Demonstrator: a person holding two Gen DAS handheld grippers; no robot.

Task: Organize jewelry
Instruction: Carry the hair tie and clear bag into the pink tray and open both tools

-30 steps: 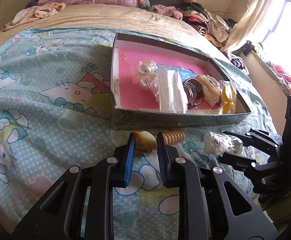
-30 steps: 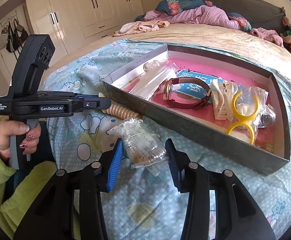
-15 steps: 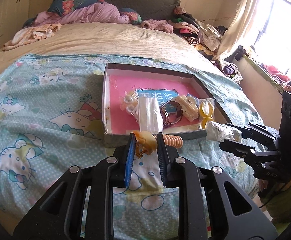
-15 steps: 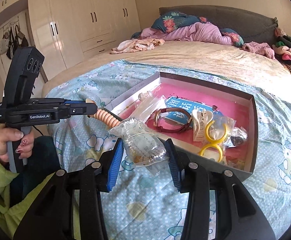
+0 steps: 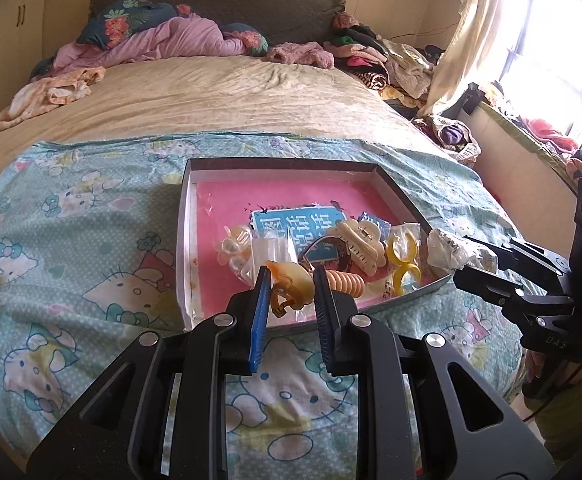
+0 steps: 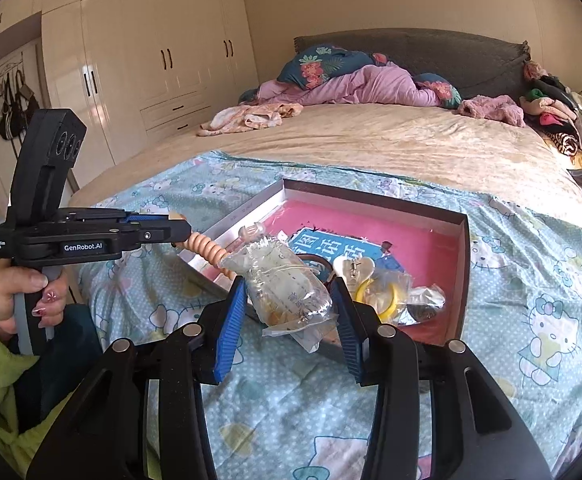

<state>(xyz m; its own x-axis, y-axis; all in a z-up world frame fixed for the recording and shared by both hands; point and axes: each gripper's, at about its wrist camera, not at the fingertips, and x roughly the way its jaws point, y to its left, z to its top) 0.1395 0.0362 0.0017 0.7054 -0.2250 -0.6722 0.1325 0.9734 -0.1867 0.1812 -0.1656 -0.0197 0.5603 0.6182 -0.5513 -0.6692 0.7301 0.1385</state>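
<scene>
A: What is being gripped nearest the left camera?

B: An amber hair claw (image 5: 291,285) is being clamped between the blue pads of the left gripper (image 5: 291,300), and a peach spiral hair tie (image 5: 345,283) is being carried along with it, jutting out to the right of the jaws. Both are being held up in the air over the near edge of the box (image 5: 184,240).

A: And on the other side?

B: A crumpled clear plastic bag (image 6: 287,292) with small jewelry inside is being pinched between the pads of the right gripper (image 6: 291,316); it is being kept off the bedspread (image 6: 291,408), in front of the box's near wall.

A: What is being seen further on?

B: The open box, lined in pink, is being shown lying on the cartoon-cat bedspread. Inside it a cream hair claw (image 5: 361,242), a yellow clip (image 5: 403,264), a blue card (image 5: 295,222) with white characters, a watch strap and clear packets are being seen heaped toward the near right corner.

A: And beyond?

B: A beige sheet (image 5: 219,96), a lilac quilt (image 5: 163,42) and piled clothes (image 5: 387,60) are being shown by the headboard.
</scene>
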